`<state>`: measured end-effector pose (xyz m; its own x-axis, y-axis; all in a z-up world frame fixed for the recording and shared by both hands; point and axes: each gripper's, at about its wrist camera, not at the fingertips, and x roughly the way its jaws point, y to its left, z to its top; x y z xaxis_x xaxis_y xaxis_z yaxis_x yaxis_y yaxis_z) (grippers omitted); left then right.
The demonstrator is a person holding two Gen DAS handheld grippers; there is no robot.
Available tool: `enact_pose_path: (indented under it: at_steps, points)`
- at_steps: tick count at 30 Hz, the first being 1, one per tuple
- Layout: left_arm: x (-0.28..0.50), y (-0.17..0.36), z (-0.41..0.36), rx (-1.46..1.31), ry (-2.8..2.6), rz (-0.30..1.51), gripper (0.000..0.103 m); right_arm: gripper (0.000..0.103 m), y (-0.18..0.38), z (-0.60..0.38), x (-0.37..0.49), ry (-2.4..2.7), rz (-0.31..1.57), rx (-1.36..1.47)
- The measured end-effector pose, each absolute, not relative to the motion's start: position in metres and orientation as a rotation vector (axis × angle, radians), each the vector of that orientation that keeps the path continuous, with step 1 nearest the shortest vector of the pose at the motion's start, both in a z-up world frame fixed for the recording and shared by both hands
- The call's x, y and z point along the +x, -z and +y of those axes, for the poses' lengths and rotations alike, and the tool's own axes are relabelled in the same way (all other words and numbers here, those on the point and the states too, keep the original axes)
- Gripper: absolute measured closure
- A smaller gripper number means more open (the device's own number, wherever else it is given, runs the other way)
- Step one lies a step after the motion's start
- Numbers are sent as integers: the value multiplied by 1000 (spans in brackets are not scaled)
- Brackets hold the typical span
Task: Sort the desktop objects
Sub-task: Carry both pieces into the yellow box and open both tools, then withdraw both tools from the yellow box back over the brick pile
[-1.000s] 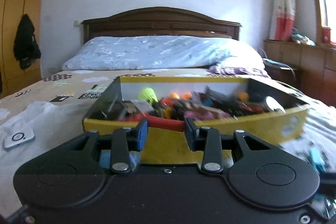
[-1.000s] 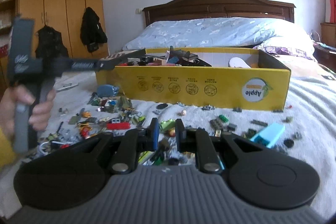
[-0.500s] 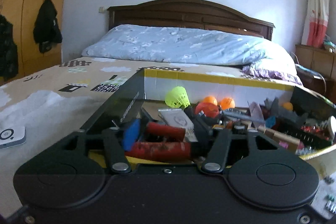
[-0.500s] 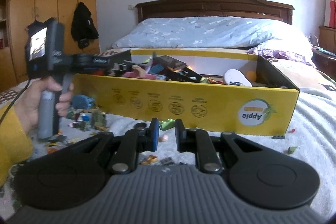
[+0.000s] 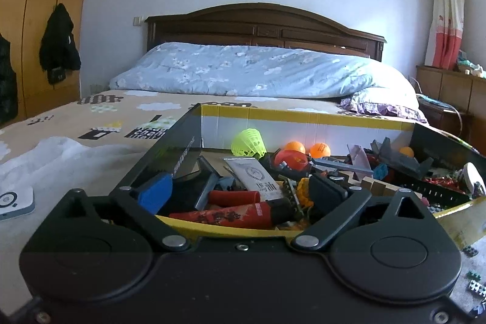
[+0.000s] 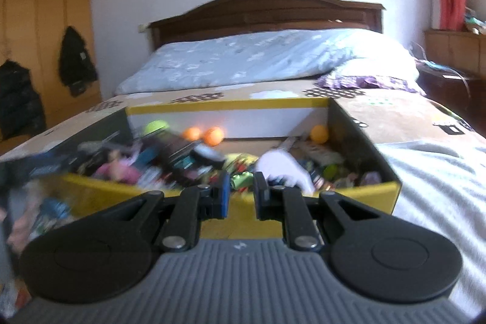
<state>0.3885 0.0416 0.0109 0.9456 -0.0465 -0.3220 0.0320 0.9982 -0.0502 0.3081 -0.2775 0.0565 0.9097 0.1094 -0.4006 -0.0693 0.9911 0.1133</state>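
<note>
A yellow cardboard box (image 5: 303, 114) full of small objects stands on the bed. My left gripper (image 5: 240, 192) hangs over its near left corner, its jaws opening wide. A red tube (image 5: 231, 214) lies in the box between the blue-padded fingers (image 5: 155, 193), touched by neither. My right gripper (image 6: 240, 193) is at the box's (image 6: 227, 104) near wall, shut on a small shiny green piece (image 6: 240, 181). The right wrist view is blurred by motion.
Inside the box are a green shuttlecock (image 5: 247, 143), orange balls (image 5: 294, 147) and a white object (image 6: 285, 169). A white device (image 5: 15, 201) lies on the bedsheet at left. Loose bricks (image 5: 475, 284) litter the sheet at right, and more pieces (image 6: 45, 214) lie left of the box.
My left gripper's jaws spread apart and let go of the red tube, which now rests in the box. My right gripper carried the green piece from the scattered pieces up to the box.
</note>
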Motion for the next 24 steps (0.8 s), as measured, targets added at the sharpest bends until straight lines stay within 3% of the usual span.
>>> enact_pose_path:
  at_steps: [4, 7, 10, 12, 24]
  points:
    - [388, -10, 35, -12, 44, 326, 3, 83, -57, -274, 355, -43, 481, 62]
    - [387, -8, 31, 21, 30, 324, 3, 72, -53, -270, 387, 3, 520, 50]
    - [386, -9, 31, 17, 33, 327, 3, 37, -48, -265, 409, 45, 563, 44]
    - [385, -9, 32, 4, 37, 328, 2, 29, -45, -262, 416, 62, 583, 53]
    - [383, -10, 34, 17, 32, 332, 1, 18, -51, -257, 400, 47, 585, 50]
